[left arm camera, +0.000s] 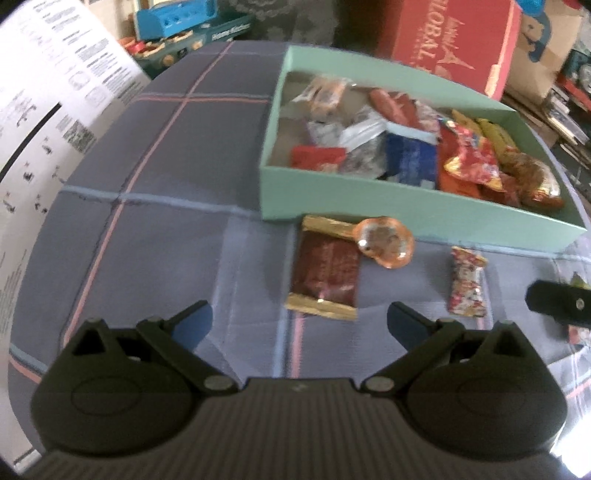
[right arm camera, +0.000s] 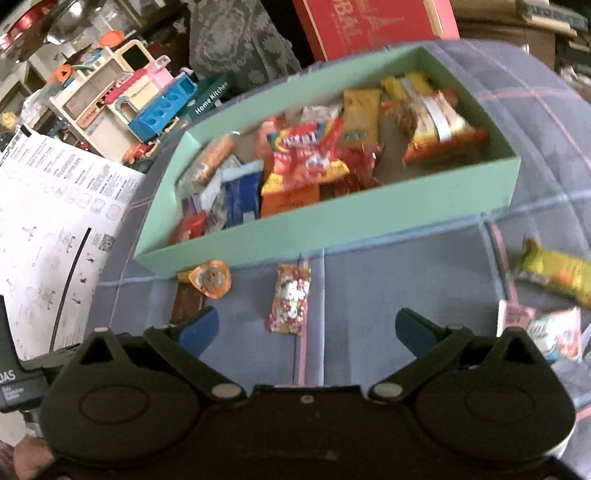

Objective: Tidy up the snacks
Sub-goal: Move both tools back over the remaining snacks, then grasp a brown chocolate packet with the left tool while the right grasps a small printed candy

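A mint green box (left arm camera: 369,206) (right arm camera: 332,221) full of several wrapped snacks sits on a plaid grey tablecloth. In front of it lie a dark red bar with gold ends (left arm camera: 325,273) (right arm camera: 184,299), an orange round jelly cup (left arm camera: 384,240) (right arm camera: 210,280) and a small speckled packet (left arm camera: 467,282) (right arm camera: 290,299). My left gripper (left arm camera: 299,321) hovers open just short of the dark red bar. My right gripper (right arm camera: 306,328) is open, with the speckled packet just ahead between its fingers. A yellow-green bar (right arm camera: 554,269) and a white-pink packet (right arm camera: 543,328) lie at the right.
A white printed sheet (left arm camera: 44,122) (right arm camera: 55,221) hangs at the table's left. Behind the table stand a red cardboard box (left arm camera: 454,40) (right arm camera: 369,26) and a toy kitchen set (right arm camera: 129,99). The right gripper's black tip (left arm camera: 557,306) shows at the left wrist view's right edge.
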{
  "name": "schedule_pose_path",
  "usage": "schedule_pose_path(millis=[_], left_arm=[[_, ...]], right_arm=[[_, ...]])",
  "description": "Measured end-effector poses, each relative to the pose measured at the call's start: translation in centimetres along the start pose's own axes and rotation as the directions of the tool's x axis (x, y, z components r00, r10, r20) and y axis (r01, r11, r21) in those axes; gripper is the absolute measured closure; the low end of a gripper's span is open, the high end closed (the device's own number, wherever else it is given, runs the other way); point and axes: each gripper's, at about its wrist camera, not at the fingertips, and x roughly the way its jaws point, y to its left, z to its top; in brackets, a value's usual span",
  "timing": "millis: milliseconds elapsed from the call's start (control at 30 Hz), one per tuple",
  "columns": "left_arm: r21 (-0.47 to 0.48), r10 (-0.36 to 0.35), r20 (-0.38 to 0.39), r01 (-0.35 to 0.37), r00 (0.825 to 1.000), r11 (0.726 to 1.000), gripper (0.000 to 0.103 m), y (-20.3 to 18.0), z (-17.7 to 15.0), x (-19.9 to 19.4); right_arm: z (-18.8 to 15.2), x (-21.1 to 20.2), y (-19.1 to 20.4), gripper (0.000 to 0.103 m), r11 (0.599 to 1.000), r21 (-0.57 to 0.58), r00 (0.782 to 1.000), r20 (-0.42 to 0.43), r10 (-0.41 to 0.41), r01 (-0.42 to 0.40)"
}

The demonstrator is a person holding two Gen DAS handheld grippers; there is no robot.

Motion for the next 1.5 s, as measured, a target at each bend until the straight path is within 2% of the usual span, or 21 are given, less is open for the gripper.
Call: schedule_pose_path(millis=[33, 100, 167, 300, 367, 533, 567, 667, 733, 767, 800, 833, 1100, 1333, 1500], left_arm=[[-0.007, 0.005, 0.000, -0.005, 1.000, 1.000, 0.000, 0.2, 0.1, 0.2], [-0.012, 0.013, 0.002, -0.013, 1.000, 1.000, 0.000, 0.4, 0.2, 0.4], [-0.011, 0.019, -0.001, -0.019, 1.000, 1.000, 0.000, 0.4, 0.4, 0.8], [-0.002, 0.027, 0.006, -0.027, 1.000, 1.000, 0.000, 0.0, 0.8, 1.4], [0.009, 0.023, 0.011, -0.023, 1.000, 1.000, 0.004, -0.4, 1.0, 1.7], [0.050, 0.001, 0.009, -0.001, 1.000, 0.999, 0.026, -1.5, 1.6, 2.5], [0.060, 0.004, 0.015, -0.005, 1.000, 0.998, 0.027, -1.7, 1.7, 2.6], [0.090, 0.000, 0.030, -0.002, 1.000, 0.996, 0.043, -2.0, 1.8, 2.6], [0.110, 0.001, 0.045, -0.006, 0.999, 0.994, 0.064, -2.1, 1.7, 2.5], [0.112, -0.001, 0.048, -0.004, 0.999, 0.994, 0.064, -2.0, 1.7, 2.4], [0.106, -0.009, 0.051, 0.004, 0.999, 0.994, 0.066, -1.8, 1.6, 2.4], [0.100, -0.015, 0.054, 0.010, 0.998, 0.995, 0.066, -1.5, 1.6, 2.3], [0.043, -0.033, 0.051, 0.031, 0.998, 0.999, 0.066, 0.7, 1.1, 1.8], [0.076, 0.002, 0.058, -0.007, 0.998, 0.997, 0.066, -0.2, 1.0, 1.9], [0.042, -0.031, 0.042, 0.029, 0.999, 0.999, 0.066, 0.2, 0.6, 1.1]], right_arm=[[-0.1, 0.1, 0.0, 0.002, 1.000, 0.001, 1.000, 0.000, -0.002, 0.002], [-0.1, 0.3, 0.1, 0.011, 1.000, -0.006, 1.000, 0.008, -0.006, 0.006], [-0.1, 0.7, 0.5, 0.013, 0.999, -0.032, 0.999, 0.019, -0.030, 0.030], [-0.1, 1.6, 1.5, 0.028, 0.996, -0.074, 0.999, 0.023, -0.045, 0.047], [-0.1, 2.1, 2.0, 0.034, 0.995, -0.091, 0.999, 0.017, -0.041, 0.042], [0.6, 3.7, 3.4, 0.046, 0.991, -0.135, 1.000, 0.000, -0.025, 0.024], [0.7, 4.0, 3.7, 0.049, 0.989, -0.144, 1.000, -0.002, -0.023, 0.022], [0.7, 4.7, 4.4, 0.061, 0.983, -0.182, 0.999, -0.002, -0.032, 0.031], [0.6, 5.2, 4.9, 0.065, 0.978, -0.203, 0.999, -0.002, -0.042, 0.041], [0.5, 5.4, 4.9, 0.069, 0.975, -0.216, 0.999, 0.000, -0.045, 0.044], [0.4, 5.5, 5.1, 0.078, 0.973, -0.226, 0.999, 0.002, -0.048, 0.047], [0.4, 5.7, 5.2, 0.080, 0.970, -0.240, 0.999, 0.001, -0.049, 0.048], [0.0, 5.9, 5.4, 0.081, 0.960, -0.275, 0.999, 0.014, -0.052, 0.054], [-0.6, 5.8, 5.7, 0.079, 0.948, -0.309, 0.997, 0.033, -0.068, 0.075], [-0.4, 4.6, 5.2, 0.081, 0.957, -0.286, 0.999, 0.020, -0.038, 0.043]])
